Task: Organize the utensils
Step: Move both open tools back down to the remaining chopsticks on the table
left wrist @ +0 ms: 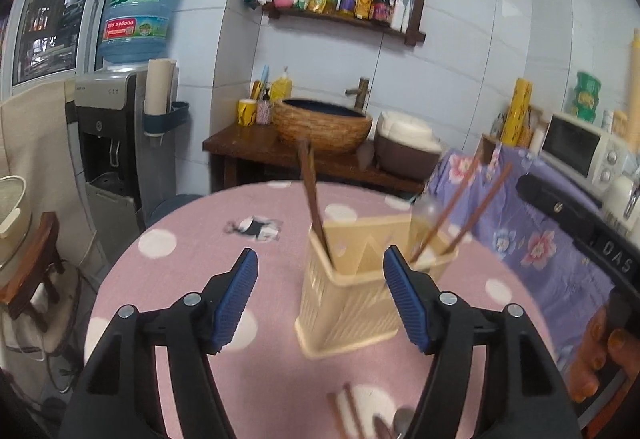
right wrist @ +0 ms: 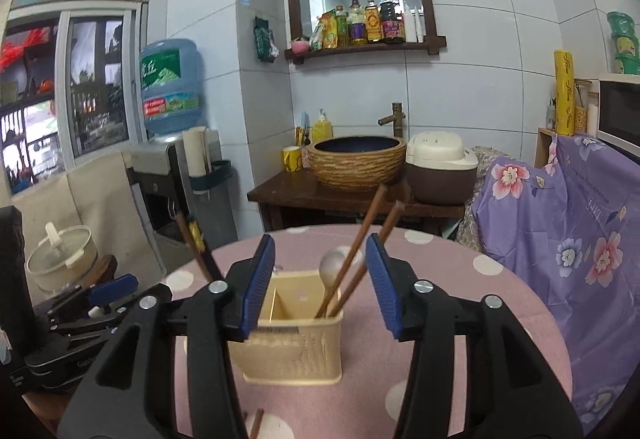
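A cream plastic utensil holder stands on the pink polka-dot round table. Two brown chopsticks and a spoon lean in its right compartment; a dark brown chopstick pair stands in its left compartment. More chopsticks and a spoon lie on the table near me. My left gripper is open and empty, just before the holder. My right gripper is open and empty above the holder.
A purple floral cloth covers furniture right of the table. A wooden stand with a woven basin and a rice cooker is behind it. A water dispenser stands at the left. A white pot sits on a stool.
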The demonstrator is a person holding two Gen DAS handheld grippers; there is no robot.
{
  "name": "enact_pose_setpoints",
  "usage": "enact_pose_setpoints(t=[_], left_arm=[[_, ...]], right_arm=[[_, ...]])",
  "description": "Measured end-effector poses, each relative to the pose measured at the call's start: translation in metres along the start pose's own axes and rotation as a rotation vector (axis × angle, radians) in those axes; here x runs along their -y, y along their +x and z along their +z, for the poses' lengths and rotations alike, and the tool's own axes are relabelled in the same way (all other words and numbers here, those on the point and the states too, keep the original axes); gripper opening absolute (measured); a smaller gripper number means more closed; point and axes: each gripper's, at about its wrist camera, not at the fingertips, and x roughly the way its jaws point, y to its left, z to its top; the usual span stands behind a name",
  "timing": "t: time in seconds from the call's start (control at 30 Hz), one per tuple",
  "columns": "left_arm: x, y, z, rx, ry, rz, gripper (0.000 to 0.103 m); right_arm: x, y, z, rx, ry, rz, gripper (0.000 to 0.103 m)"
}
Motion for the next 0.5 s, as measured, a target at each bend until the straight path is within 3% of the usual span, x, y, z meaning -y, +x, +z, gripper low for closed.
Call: enact_pose_setpoints(t=[0.13,0.27,0.5], left_arm=[[-0.007,0.003,-0.038,-0.117,0.024,0.021,0.064],[-0.013,0.012,-0.081,-0.254,-0.008,0.001,0.048],[-0.004,0.025,-0.125,-0.392,-0.012,-0.066,0.034]], right_arm=[[0.002,-0.006,-0.043,-0.104,-0.021,-0.041,0.054],[0.008,-0.005,-0.092,-0.209,0.001,-0.081,0.054],[0.019,-0.006,-0.163,-0.352,0.077,-0.086,0.054]])
